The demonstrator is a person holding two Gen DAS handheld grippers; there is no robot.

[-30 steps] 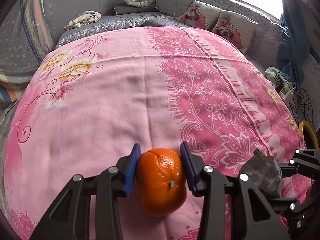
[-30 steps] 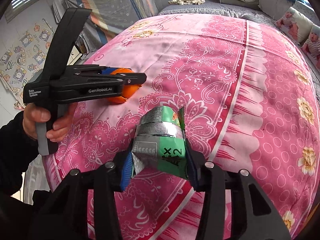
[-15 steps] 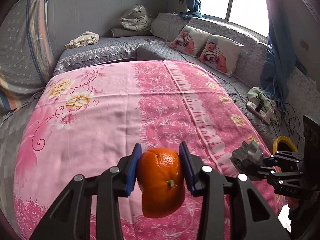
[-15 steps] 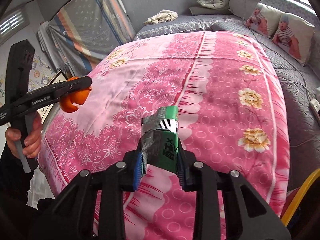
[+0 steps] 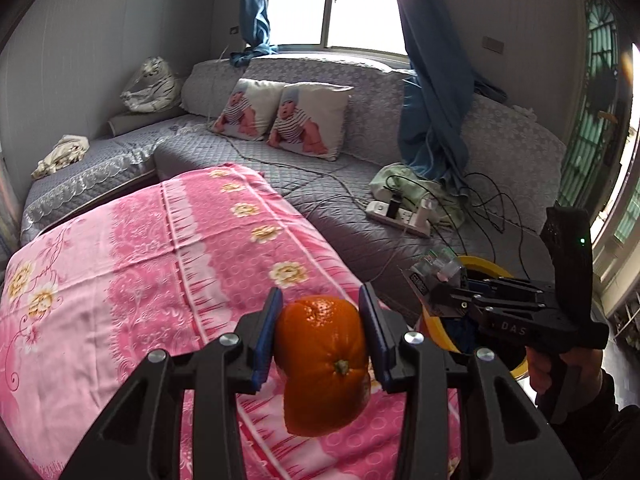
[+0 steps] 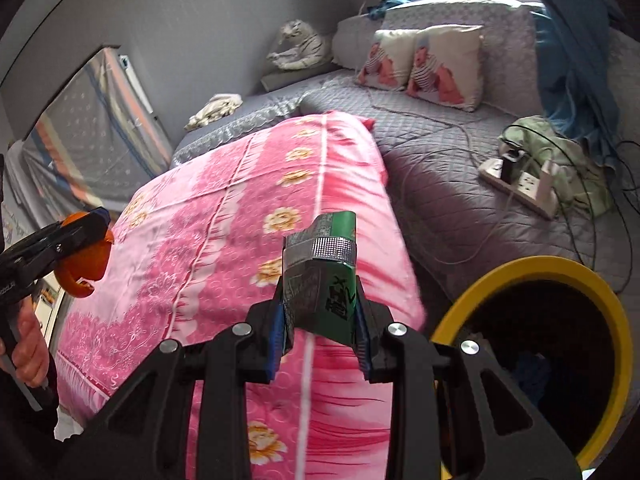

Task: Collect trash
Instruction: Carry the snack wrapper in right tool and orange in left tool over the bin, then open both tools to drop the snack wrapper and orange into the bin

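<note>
An orange peel (image 5: 325, 364), hollow and curled, hangs in my left gripper (image 5: 320, 334), whose blue pads press on both its sides, above the near edge of the pink bedspread (image 5: 140, 280). My right gripper (image 6: 320, 326) is shut on a crushed green and silver carton (image 6: 322, 276), held in the air beside the bed. A yellow-rimmed bin (image 6: 532, 270) with a dark inside stands just right of it. In the left wrist view the right gripper (image 5: 436, 286) with the carton (image 5: 434, 268) sits over the bin's rim (image 5: 486, 264). The peel (image 6: 86, 258) and left gripper (image 6: 76, 236) show at the far left.
A grey quilted couch (image 5: 360, 200) wraps round the pink bed, with two printed pillows (image 5: 288, 120). A power strip (image 5: 400, 216) with tangled cables lies on it near a blue curtain (image 5: 432, 100). A person's hand (image 5: 560, 372) grips the right handle.
Both grippers have risen and swung right, off the bedspread toward the couch and the yellow bin, each still carrying its piece. The bin has come fully into the right wrist view.
</note>
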